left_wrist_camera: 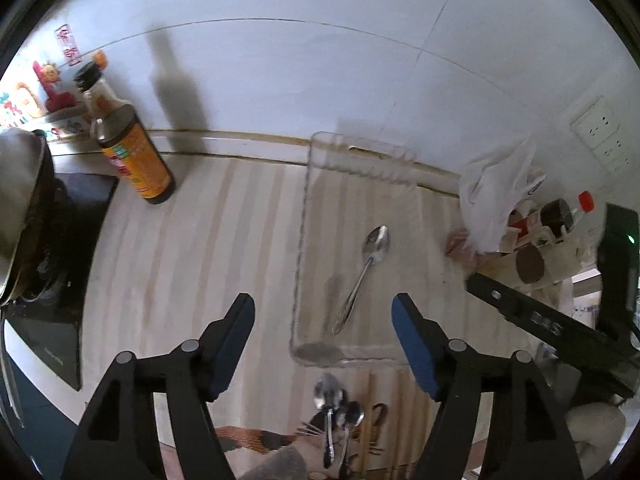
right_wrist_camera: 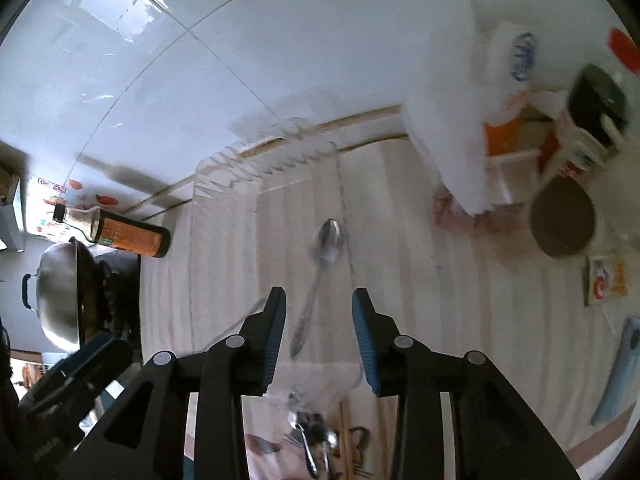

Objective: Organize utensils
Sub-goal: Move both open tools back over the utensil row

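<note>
- Spoon, one, lying flat inside the clear tray, bowl end toward the wall, handle toward the tongs.
- More spoons bunched just outside the near end of the tray, on a cat-picture mat. Three bowls seen there, maybe more hidden.
- Left tongs wide open, holding nothing, above the near edge of the tray.
- Right tongs also open, holding nothing, right over the handle of the lone spoon.
- Could go wrong: shiny thin handles, so easy to slip out of the blue pads if pinched too near the tip.
- Could go wrong: spoons in the bunch touching each other, so grabbing one may drag or flick another off the mat.
- Could go wrong: see-through tray wall hard to spot, so a tong finger may bump it and push the tray along the striped counter.
- Could go wrong: two tongs close together over the same spot, so a knock between them is likely.
- Also there: one dark sauce bottle well apart on the left, one pan on the stove, one white bag on the right.
</note>
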`<action>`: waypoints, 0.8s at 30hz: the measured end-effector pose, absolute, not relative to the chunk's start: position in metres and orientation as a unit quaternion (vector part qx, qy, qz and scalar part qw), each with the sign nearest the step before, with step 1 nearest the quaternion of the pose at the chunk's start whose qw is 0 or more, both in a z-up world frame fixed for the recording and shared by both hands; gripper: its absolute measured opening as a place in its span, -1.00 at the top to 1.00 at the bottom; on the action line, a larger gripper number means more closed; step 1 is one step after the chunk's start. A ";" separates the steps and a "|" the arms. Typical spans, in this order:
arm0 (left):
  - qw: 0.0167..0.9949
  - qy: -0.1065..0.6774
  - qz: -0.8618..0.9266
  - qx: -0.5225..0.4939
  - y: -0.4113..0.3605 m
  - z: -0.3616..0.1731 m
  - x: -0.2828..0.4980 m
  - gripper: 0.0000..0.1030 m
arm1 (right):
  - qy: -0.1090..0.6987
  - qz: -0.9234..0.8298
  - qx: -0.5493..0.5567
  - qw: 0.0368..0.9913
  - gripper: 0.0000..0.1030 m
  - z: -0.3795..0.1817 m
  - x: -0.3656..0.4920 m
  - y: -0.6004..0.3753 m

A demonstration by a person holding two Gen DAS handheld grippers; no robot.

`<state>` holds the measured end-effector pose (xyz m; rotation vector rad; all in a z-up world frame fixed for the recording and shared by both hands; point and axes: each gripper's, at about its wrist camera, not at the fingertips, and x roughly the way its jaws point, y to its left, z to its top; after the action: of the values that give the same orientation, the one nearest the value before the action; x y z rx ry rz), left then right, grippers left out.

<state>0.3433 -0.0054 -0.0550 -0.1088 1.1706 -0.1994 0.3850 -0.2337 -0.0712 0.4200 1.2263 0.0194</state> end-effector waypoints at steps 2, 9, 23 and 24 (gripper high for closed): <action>0.838 0.538 -0.078 -0.041 0.001 -0.056 0.332 -0.53 | 0.570 -0.001 0.189 0.800 0.15 -0.069 0.370 -0.237; 0.860 0.510 -0.015 0.003 0.021 -0.089 0.285 -0.97 | 0.548 -0.032 0.179 0.816 -0.20 -0.081 0.301 -0.254; 0.756 0.650 -0.068 0.034 -0.020 -0.227 0.228 -0.48 | 0.637 -0.081 0.191 0.742 0.27 -0.184 0.209 -0.285; 0.752 0.655 -0.074 0.032 -0.024 -0.233 0.228 -0.42 | 0.641 -0.083 0.189 0.739 0.27 -0.188 0.205 -0.286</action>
<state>0.2280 -0.0242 -0.2330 0.0707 1.4297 -0.1606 0.2053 -0.2860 -0.1877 0.4146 1.4073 -0.1820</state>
